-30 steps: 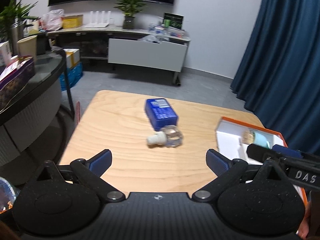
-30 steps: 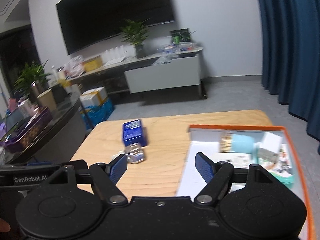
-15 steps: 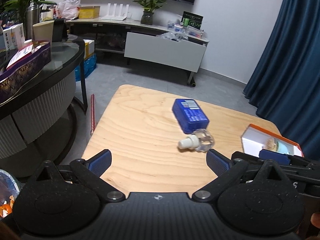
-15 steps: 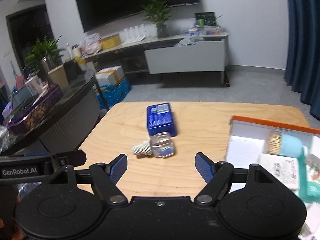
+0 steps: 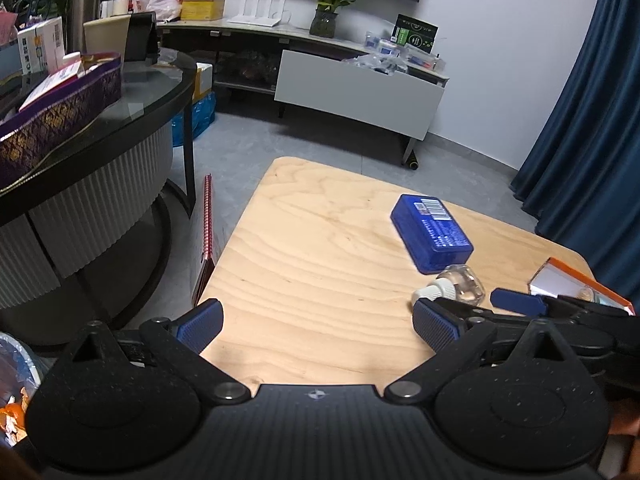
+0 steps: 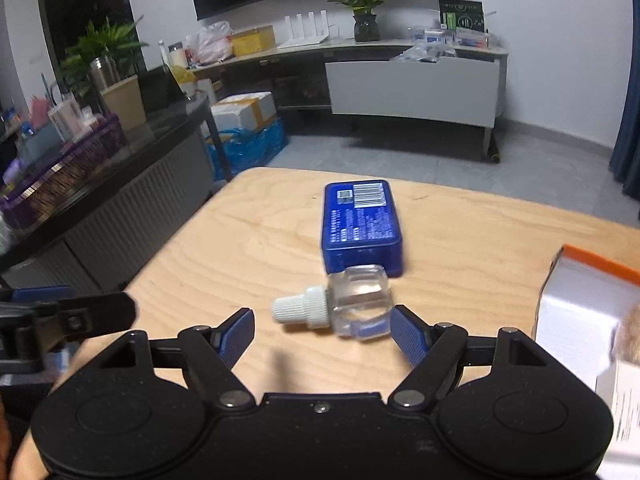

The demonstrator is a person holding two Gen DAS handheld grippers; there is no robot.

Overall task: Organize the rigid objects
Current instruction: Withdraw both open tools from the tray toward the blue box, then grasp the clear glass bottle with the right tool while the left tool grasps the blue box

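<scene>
Blue pads of my right gripper (image 6: 323, 334) stand wide apart, holding nothing, one clear bottle (image 6: 352, 306) lying on the table (image 6: 248, 240) just ahead between them. My left gripper (image 5: 316, 322) is spread too, empty. One blue box (image 6: 360, 226) touches the bottle; one orange tray (image 6: 592, 300) sits right.

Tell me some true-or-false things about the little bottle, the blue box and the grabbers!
1. The clear bottle lies on its side on the wooden table. True.
2. The bottle's cap is red. False: it is white.
3. The blue box sits inside the orange-rimmed box. False: it lies on the table, outside it.
4. The right gripper is open. True.
5. The left gripper holds the bottle. False: it is open and empty.
</scene>
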